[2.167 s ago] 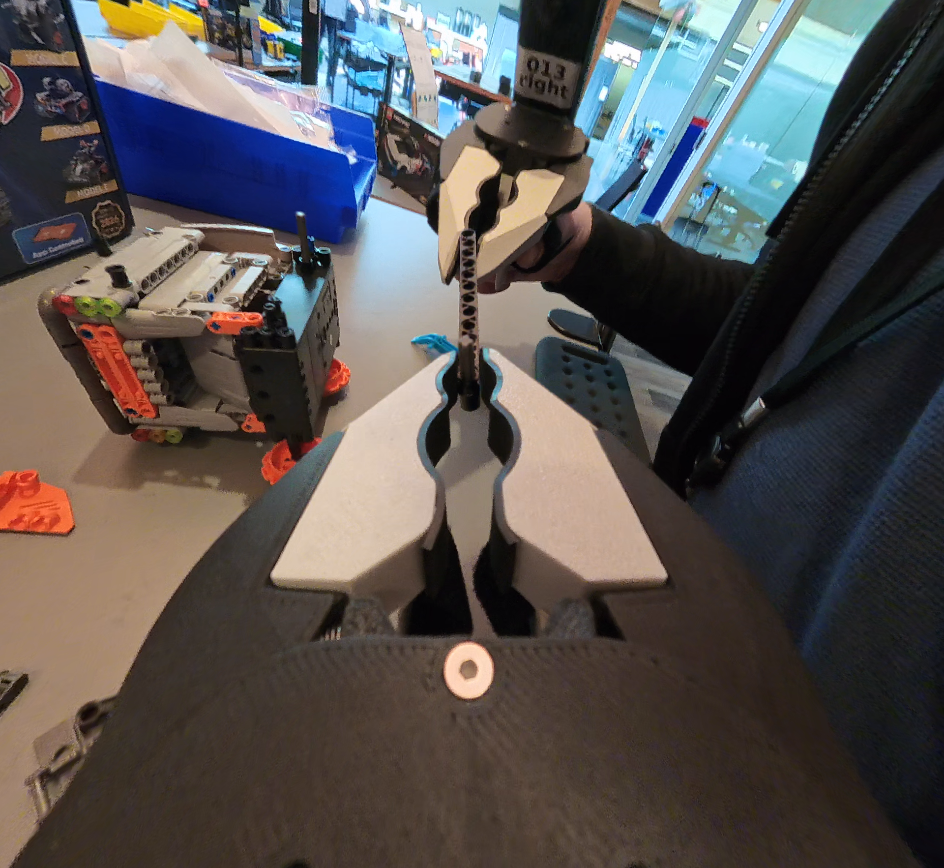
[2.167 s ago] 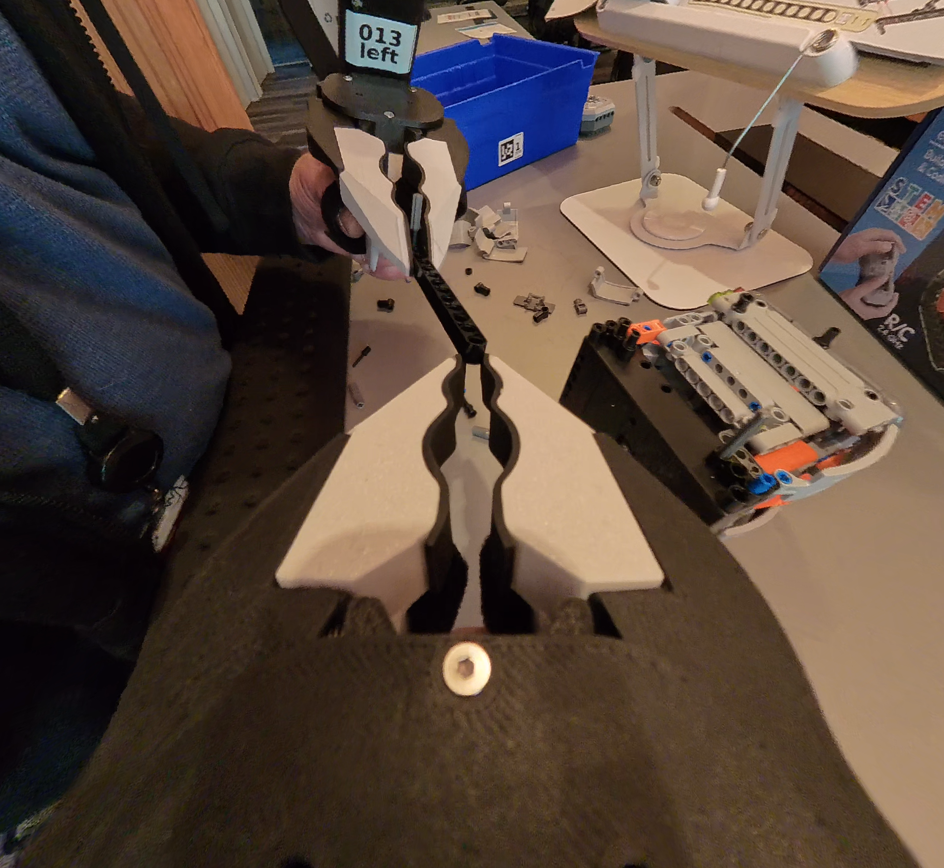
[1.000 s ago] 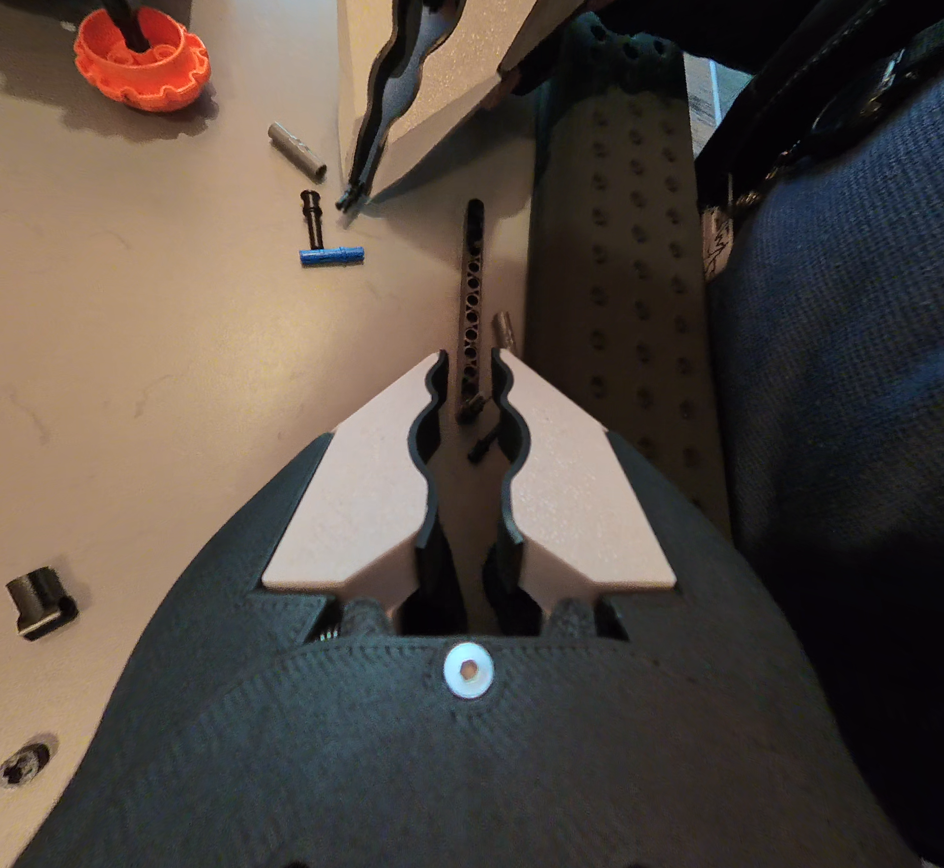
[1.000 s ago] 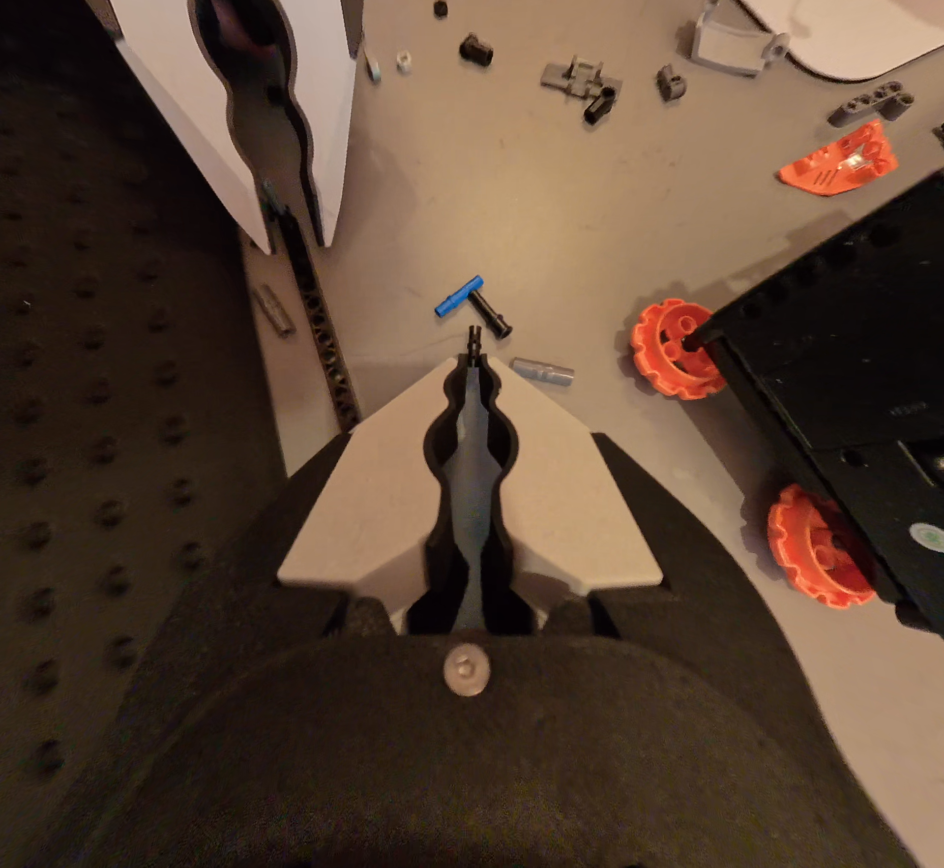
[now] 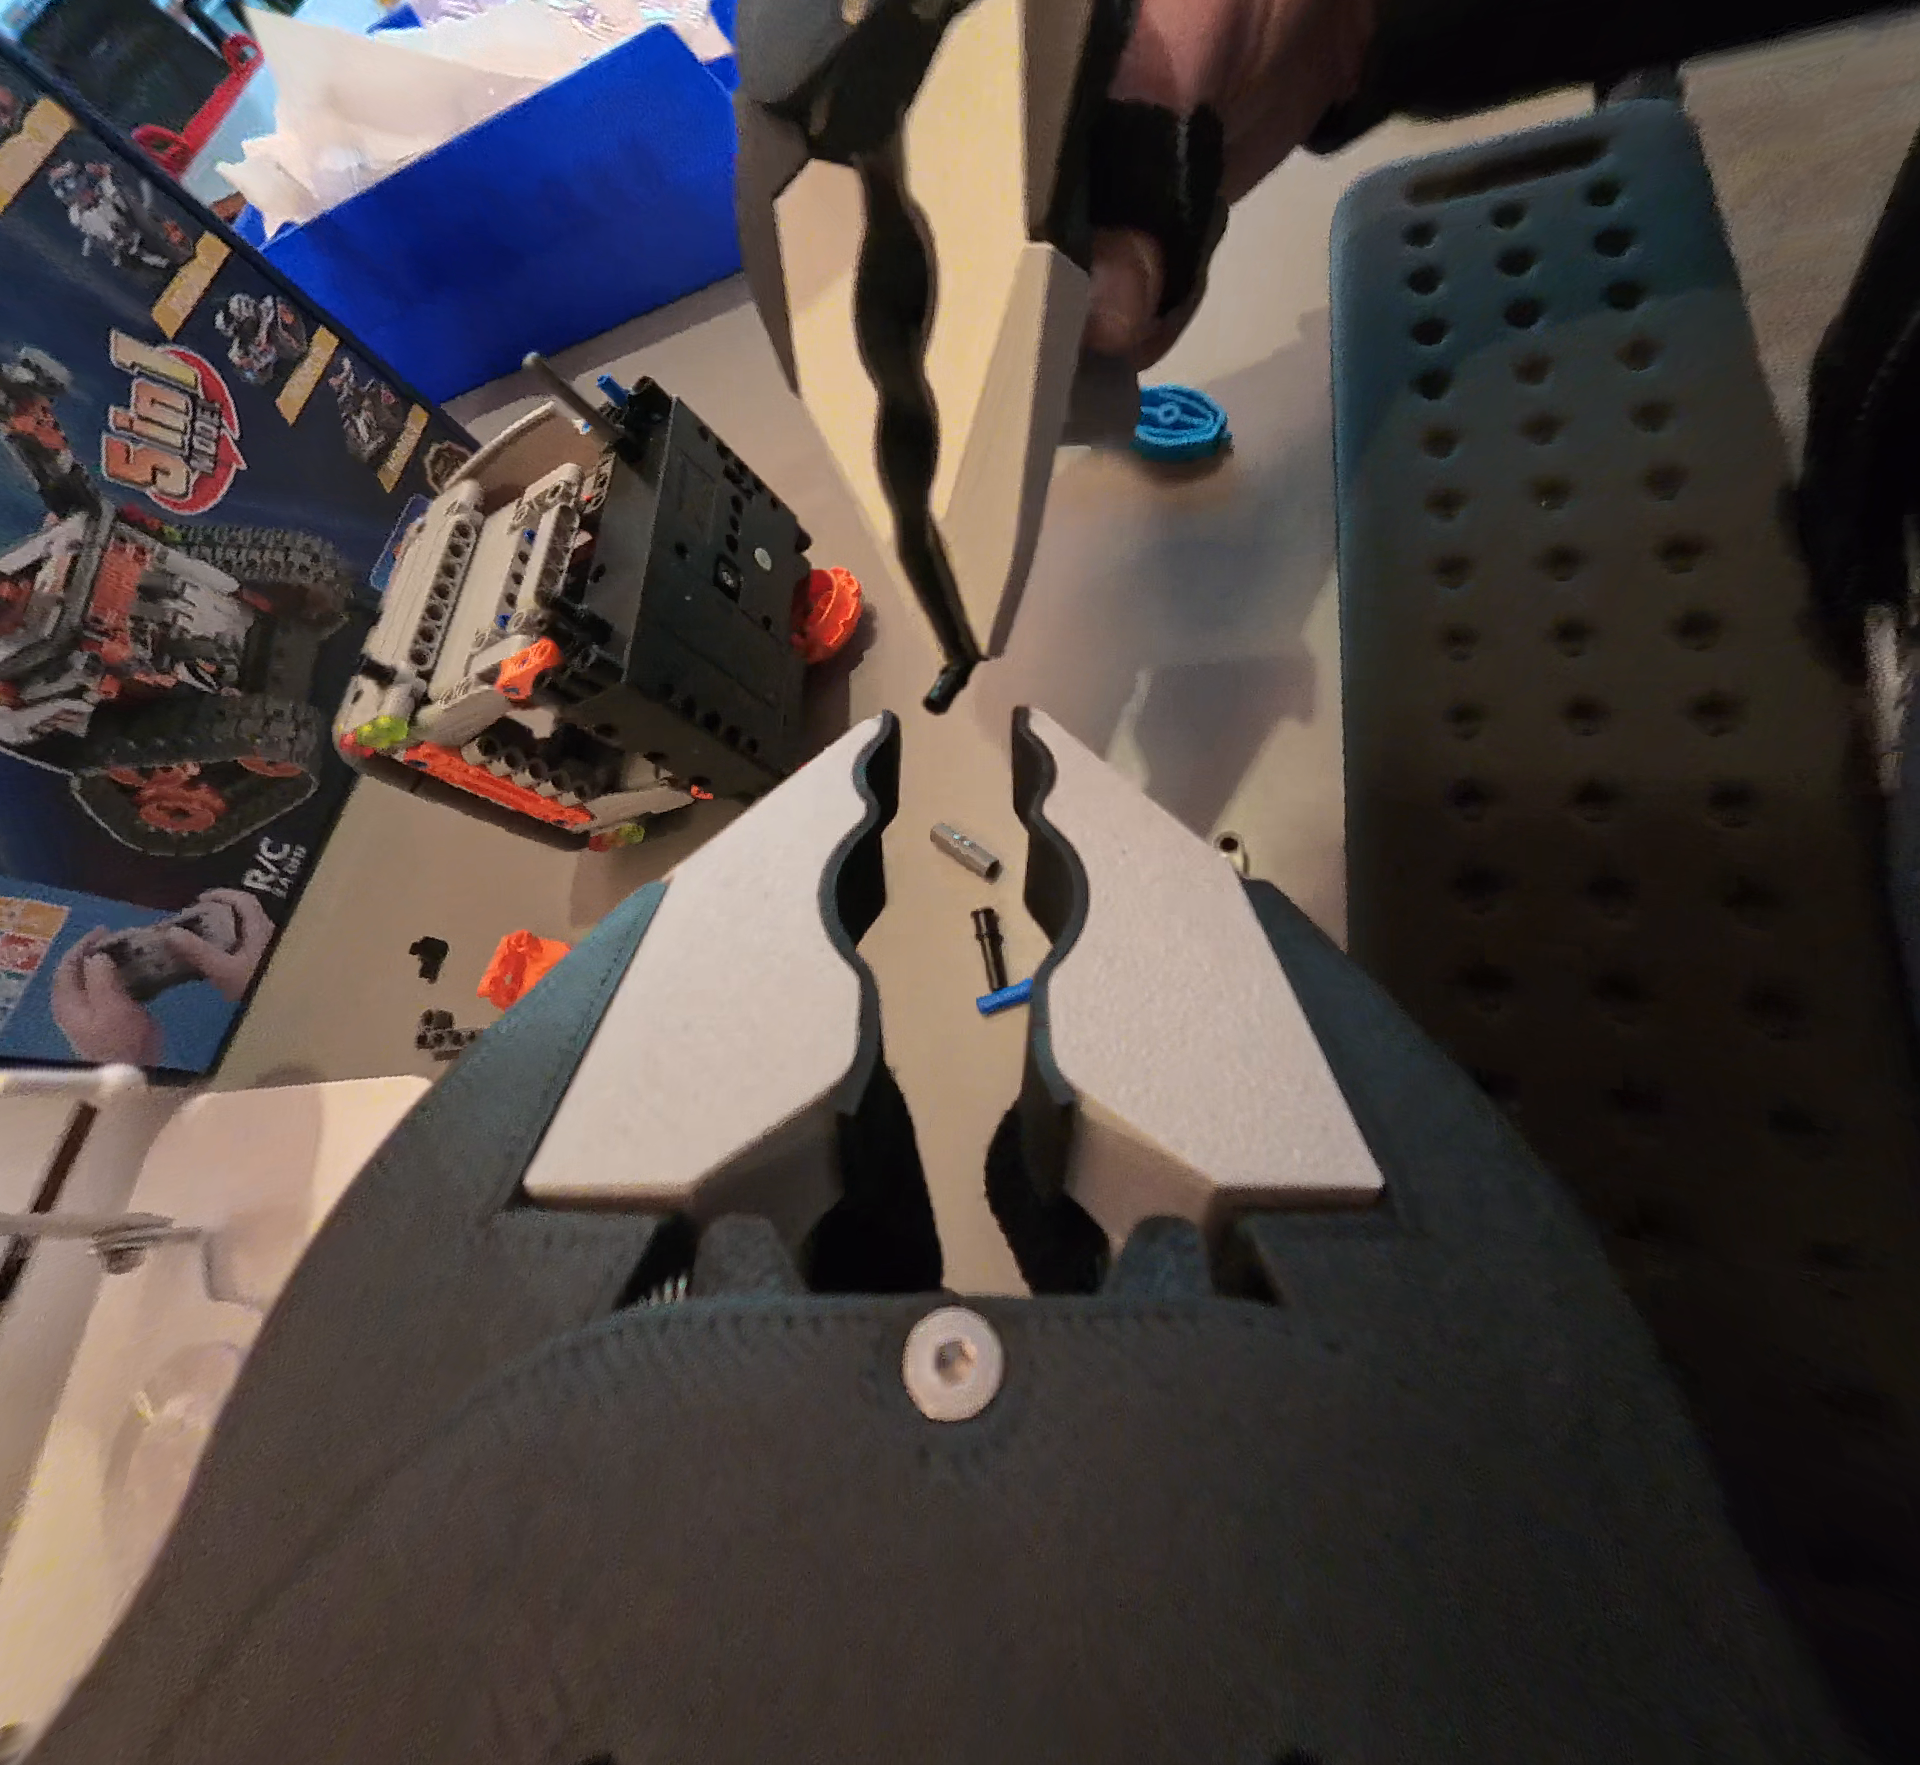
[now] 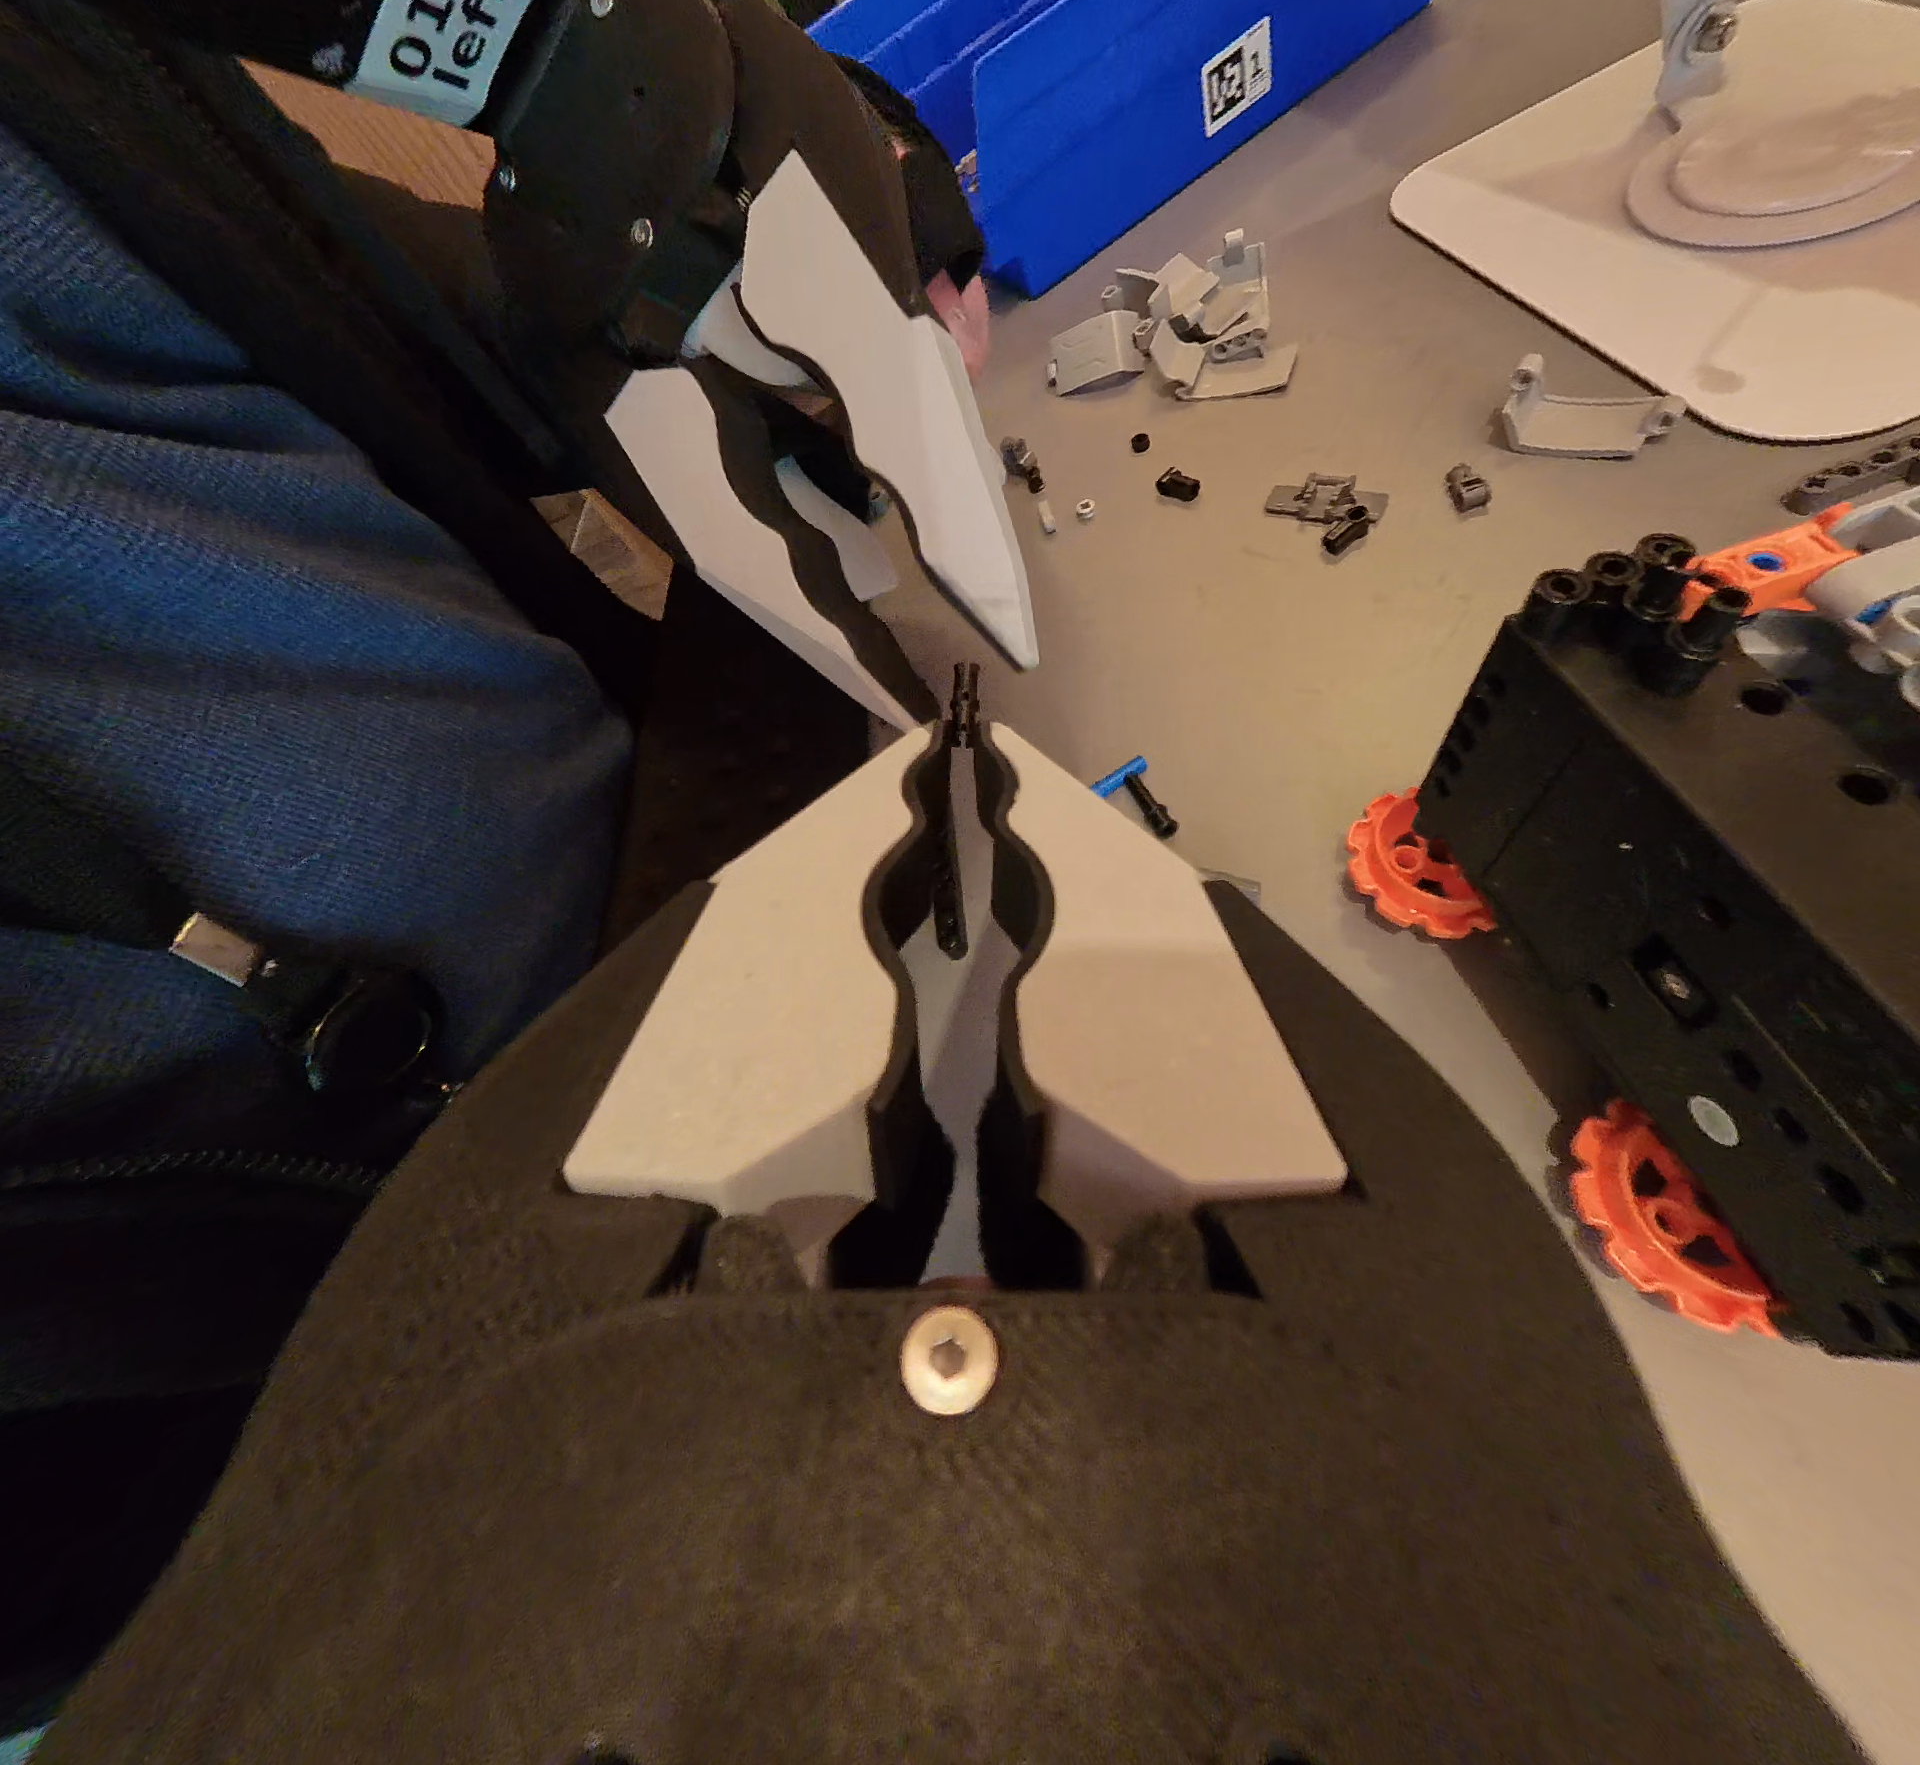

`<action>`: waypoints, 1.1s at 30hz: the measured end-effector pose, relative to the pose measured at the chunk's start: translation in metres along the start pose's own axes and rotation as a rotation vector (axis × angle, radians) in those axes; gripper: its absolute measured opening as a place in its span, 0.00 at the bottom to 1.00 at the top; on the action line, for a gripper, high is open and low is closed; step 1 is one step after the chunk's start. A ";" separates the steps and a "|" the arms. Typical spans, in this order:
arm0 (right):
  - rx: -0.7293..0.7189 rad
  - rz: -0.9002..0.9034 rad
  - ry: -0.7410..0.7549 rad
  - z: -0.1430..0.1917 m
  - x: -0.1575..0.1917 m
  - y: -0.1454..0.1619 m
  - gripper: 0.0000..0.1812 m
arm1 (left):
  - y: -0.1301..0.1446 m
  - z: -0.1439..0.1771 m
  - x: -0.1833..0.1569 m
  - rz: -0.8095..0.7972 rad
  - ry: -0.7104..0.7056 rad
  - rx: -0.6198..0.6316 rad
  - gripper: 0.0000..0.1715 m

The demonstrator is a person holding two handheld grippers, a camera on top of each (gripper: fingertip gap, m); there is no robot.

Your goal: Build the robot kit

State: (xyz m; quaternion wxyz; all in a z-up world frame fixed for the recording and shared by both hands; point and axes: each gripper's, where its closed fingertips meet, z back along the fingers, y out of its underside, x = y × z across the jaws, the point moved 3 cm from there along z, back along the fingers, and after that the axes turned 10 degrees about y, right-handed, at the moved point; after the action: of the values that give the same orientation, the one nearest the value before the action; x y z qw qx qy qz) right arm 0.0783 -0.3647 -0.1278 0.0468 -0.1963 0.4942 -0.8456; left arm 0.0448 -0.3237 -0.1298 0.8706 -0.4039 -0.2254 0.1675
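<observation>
Tabletop [image 5: 1174, 593] room is tight: the grey surface ends at its near edge beside a perforated dark chair seat [image 5: 1558, 572], and the open patch under the two grippers is hemmed by a black-and-grey brick vehicle [image 5: 613, 614] with orange wheels, a printed toy box [image 5: 156, 572] and a blue bin [image 5: 520, 198] behind.

Left gripper [image 5: 948, 728] hangs above the table with its jaws parted and nothing between them — through the gap show a small grey sleeve [image 5: 964, 851], a black pin [image 5: 987, 941] and a blue pin [image 5: 1003, 998] lying loose on the surface.

Right gripper [image 6: 964, 728] has its jaws closed to a narrow slit, pinching a small black peg [image 6: 964, 692] whose end pokes past the tips. That peg points at the left gripper's tips, just short of them, well above the table. Loose grey and black parts [image 6: 1174, 333] lie scattered farther off near the bin.
</observation>
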 end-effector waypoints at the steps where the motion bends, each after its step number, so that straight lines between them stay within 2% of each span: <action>1: 0.005 0.001 -0.010 0.000 0.001 0.000 0.01 | 0.000 -0.002 -0.002 -0.024 0.002 0.013 0.11; 3: 0.023 0.002 -0.020 -0.001 0.002 0.001 0.01 | -0.001 -0.005 -0.005 -0.037 0.012 0.016 0.10; 6: 0.022 -0.010 -0.045 -0.001 0.004 0.001 0.01 | 0.000 -0.003 -0.004 -0.056 0.004 0.015 0.02; 16: -0.094 -0.118 -0.048 0.001 -0.004 -0.009 0.01 | 0.000 -0.002 0.004 0.064 -0.051 -0.061 0.02; 20: -0.078 -0.127 -0.032 0.000 -0.007 -0.006 0.01 | 0.003 -0.005 0.006 0.112 -0.054 -0.080 0.02; 25: -0.036 -0.119 -0.017 0.000 -0.010 -0.003 0.01 | 0.001 -0.003 0.009 0.089 -0.070 -0.088 0.09; 28: -0.025 -0.117 -0.022 0.001 -0.010 -0.003 0.01 | 0.002 -0.006 0.006 0.026 -0.062 -0.041 0.07; 33: -0.046 -0.124 -0.024 0.002 -0.010 -0.007 0.01 | 0.001 -0.009 0.006 0.025 -0.061 -0.056 0.02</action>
State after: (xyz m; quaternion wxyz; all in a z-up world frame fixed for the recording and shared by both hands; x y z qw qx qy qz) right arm 0.0888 -0.3603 -0.1235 -0.0042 -0.2378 0.4996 -0.8330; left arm 0.0541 -0.3259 -0.1338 0.8496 -0.4254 -0.2513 0.1844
